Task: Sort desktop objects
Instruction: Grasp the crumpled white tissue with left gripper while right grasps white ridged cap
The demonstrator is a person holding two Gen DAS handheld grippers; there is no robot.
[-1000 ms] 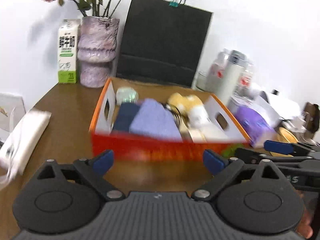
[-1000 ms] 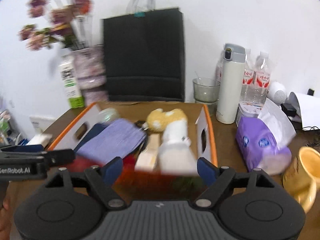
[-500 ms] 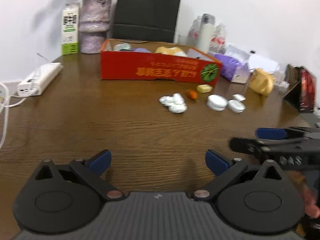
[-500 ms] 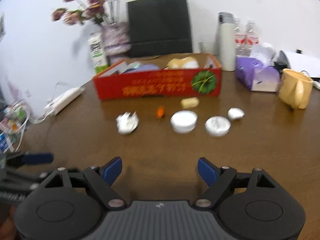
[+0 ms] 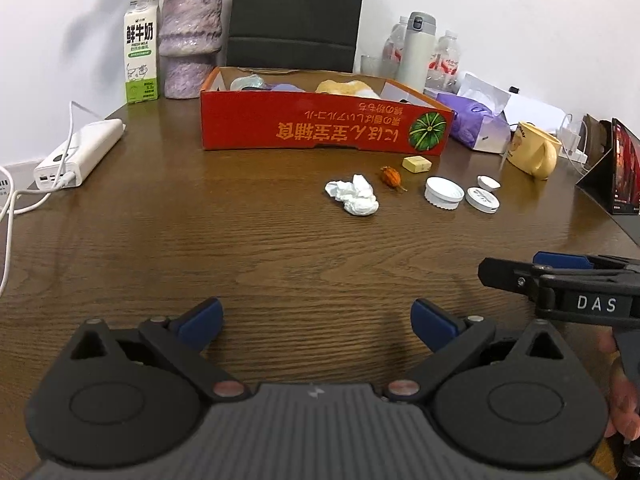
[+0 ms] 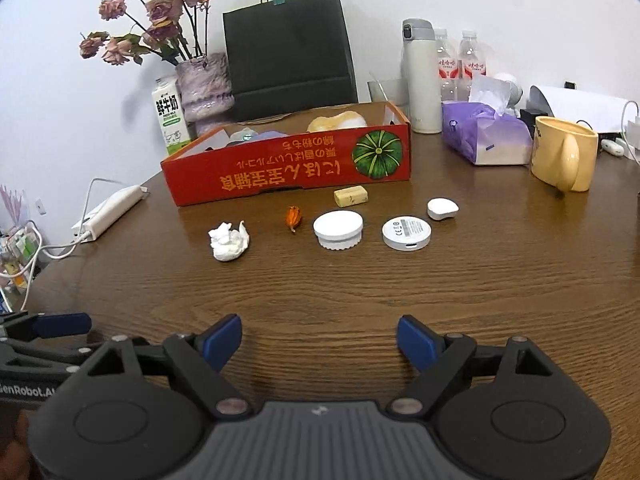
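A brown wooden tabletop carries everything. Toward its far edge sits a long red cardboard box with a printed green pumpkin on its front; soft cloth-like items in purple, yellow and white show above its rim. Behind the box a black paper bag leans at the wall. At the far left corner stand a purple vase of dried flowers and, just beside it, a milk carton. Right of the box stand a white thermos and water bottles, and nearer the right edge lie a purple tissue pack and a yellow mug. A white power bank with a cable lies by the left edge.

The loose things to sort lie in a rough row in front of the box, well apart from both grippers: a crumpled white tissue, a small orange dried thing, a white ribbed lid, a round white disc, a small white rounded piece and, just beside the box front, a yellow wrapped block.

The left gripper and the right gripper both hang over bare wood near the tabletop's near edge, blue-padded jaws spread wide with nothing between them.
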